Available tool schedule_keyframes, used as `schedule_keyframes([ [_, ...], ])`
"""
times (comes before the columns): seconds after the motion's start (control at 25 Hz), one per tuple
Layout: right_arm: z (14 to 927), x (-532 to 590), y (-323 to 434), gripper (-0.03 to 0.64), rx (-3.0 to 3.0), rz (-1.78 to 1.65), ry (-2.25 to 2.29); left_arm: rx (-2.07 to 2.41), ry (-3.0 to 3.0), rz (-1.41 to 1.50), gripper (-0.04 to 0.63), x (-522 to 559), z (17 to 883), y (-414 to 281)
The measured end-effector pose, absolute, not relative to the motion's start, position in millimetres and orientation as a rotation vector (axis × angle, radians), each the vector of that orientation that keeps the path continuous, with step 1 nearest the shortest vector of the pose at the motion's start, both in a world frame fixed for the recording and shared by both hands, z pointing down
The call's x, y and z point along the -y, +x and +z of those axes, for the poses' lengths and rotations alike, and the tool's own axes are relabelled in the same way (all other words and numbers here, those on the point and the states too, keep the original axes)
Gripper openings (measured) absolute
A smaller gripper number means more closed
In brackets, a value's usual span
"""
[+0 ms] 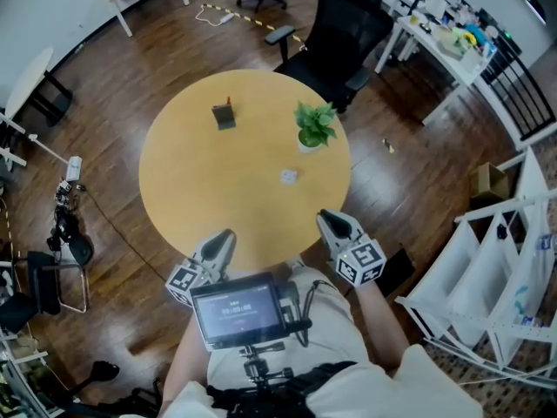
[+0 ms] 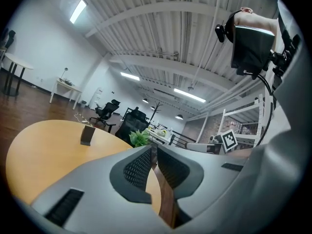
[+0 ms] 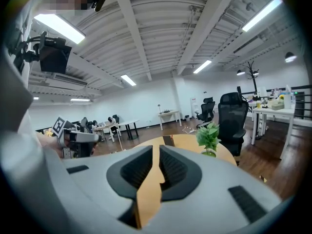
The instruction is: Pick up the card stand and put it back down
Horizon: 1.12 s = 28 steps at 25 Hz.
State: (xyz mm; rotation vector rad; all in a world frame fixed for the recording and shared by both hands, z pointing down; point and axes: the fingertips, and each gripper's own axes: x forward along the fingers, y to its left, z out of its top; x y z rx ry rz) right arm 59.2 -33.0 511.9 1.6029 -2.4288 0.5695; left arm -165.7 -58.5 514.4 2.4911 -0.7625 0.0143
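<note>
The card stand is a small dark upright block on the far left part of the round yellow table. It also shows in the left gripper view as the card stand and in the right gripper view as the card stand. My left gripper hangs over the table's near edge, well short of the stand. Its jaws, seen as the left gripper, are shut to a slit with nothing between them. My right gripper is at the near right edge; the right gripper is also shut and empty.
A small potted plant stands at the table's far right, with a small white item in front of it. A black office chair stands behind the table. A white rack is at the right, and desks line the far wall.
</note>
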Motion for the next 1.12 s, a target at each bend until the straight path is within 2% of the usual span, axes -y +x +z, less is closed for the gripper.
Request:
schedule_keyframes([
  [1.12, 584.7, 147.9, 130.7, 0.063, 2.494, 0.691, 1.290, 0.900, 2.394, 0.164, 0.035, 137.5, 526.9, -63.4],
])
